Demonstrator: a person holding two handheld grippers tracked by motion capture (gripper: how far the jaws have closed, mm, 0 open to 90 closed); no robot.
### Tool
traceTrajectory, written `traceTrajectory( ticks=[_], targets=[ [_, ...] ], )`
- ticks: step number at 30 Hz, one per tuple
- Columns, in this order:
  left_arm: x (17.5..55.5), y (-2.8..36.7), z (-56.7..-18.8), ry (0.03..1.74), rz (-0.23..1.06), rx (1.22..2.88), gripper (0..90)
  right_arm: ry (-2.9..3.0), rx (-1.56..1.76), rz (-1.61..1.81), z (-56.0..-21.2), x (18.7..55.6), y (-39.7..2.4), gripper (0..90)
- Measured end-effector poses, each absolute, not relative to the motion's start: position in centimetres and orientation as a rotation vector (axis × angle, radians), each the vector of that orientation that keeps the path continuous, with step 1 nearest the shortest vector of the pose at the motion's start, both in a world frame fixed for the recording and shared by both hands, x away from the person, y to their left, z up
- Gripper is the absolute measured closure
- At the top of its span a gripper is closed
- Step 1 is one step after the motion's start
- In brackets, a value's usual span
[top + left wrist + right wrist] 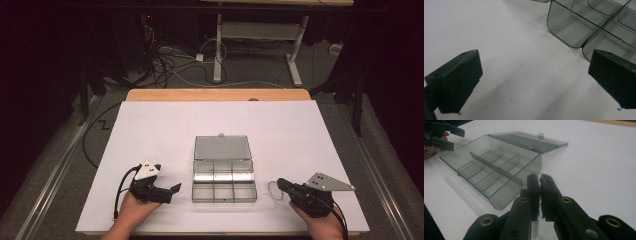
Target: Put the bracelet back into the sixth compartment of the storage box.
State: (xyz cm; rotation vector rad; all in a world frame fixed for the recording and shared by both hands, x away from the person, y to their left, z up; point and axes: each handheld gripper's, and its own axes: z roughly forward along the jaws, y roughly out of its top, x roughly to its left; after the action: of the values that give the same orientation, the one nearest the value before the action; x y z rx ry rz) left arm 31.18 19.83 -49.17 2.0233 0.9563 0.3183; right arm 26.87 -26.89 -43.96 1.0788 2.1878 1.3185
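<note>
A clear grey compartment box (224,179) lies open in the middle of the white sheet, its lid (222,148) laid flat behind it. My left gripper (172,192) rests just left of the box, and in the left gripper view its jaws stand wide apart (534,80) over bare sheet, with the box's corner (574,27) ahead on the right. My right gripper (280,183) sits to the right of the box, pointing toward it. Its jaws (539,178) are shut, with the box (489,167) and lid (529,140) just ahead. A pale curved thing (271,190) lies by its tip; I cannot tell what it is.
The white sheet (150,130) covers a wooden table whose far edge (215,94) shows bare. Beyond it are a floor with loose cables (170,65) and the legs of a white desk (255,45). The box's compartments look empty.
</note>
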Motion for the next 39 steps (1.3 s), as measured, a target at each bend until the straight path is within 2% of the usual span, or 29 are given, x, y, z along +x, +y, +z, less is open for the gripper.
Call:
traceTrajectory(
  ticks=[39],
  targets=[
    [31.2,19.8,-49.2,0.957,0.319,2.021,0.0,2.166,0.987,1.383,-40.5,27.0,-24.2,87.1]
  ],
)
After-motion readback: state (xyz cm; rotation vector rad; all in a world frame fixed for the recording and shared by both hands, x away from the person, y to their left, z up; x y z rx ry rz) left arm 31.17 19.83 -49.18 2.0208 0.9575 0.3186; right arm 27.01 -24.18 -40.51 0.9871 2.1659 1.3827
